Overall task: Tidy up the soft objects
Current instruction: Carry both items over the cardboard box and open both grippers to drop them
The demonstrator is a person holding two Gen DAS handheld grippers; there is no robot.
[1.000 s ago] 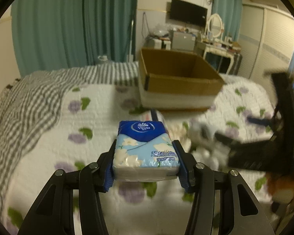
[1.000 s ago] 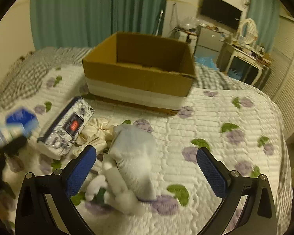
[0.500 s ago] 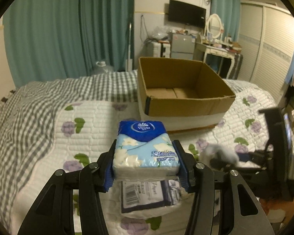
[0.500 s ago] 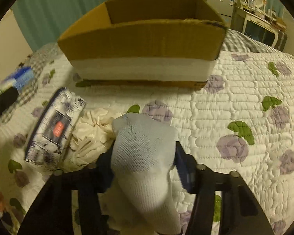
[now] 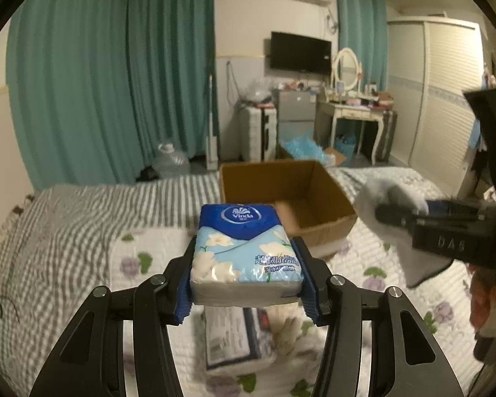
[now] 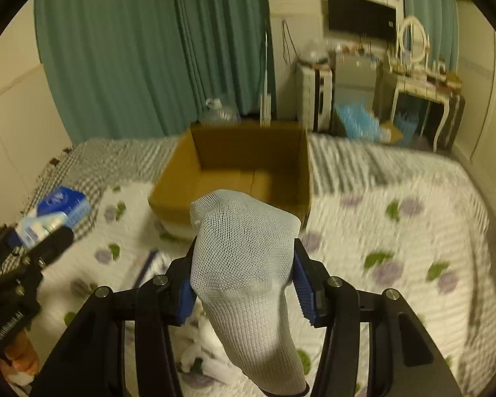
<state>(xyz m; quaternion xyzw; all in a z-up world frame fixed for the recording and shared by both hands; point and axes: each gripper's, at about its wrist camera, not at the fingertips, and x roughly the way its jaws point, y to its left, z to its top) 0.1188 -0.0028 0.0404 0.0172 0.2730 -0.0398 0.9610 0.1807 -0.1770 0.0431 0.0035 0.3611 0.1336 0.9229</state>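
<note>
My left gripper (image 5: 246,284) is shut on a blue Vinda tissue pack (image 5: 244,251) and holds it above the bed. My right gripper (image 6: 243,281) is shut on a white mesh sock (image 6: 244,264), which hangs down between the fingers. An open cardboard box (image 5: 281,198) stands on the bed ahead of both grippers; it also shows in the right wrist view (image 6: 248,165) and looks empty. The right gripper with the sock shows in the left wrist view (image 5: 396,211). The left gripper with the tissue pack shows at the left of the right wrist view (image 6: 49,215).
A second dark-patterned tissue pack (image 5: 231,334) and cream cloth (image 5: 291,327) lie on the floral quilt (image 6: 396,231) below the grippers. More white socks (image 6: 201,357) lie under the right gripper. Teal curtains, a dresser and a wardrobe stand beyond the bed.
My right gripper shut on the white sock and lifted it off the bed. Both grippers rose with their loads, and the open box now lies lower in both views.
</note>
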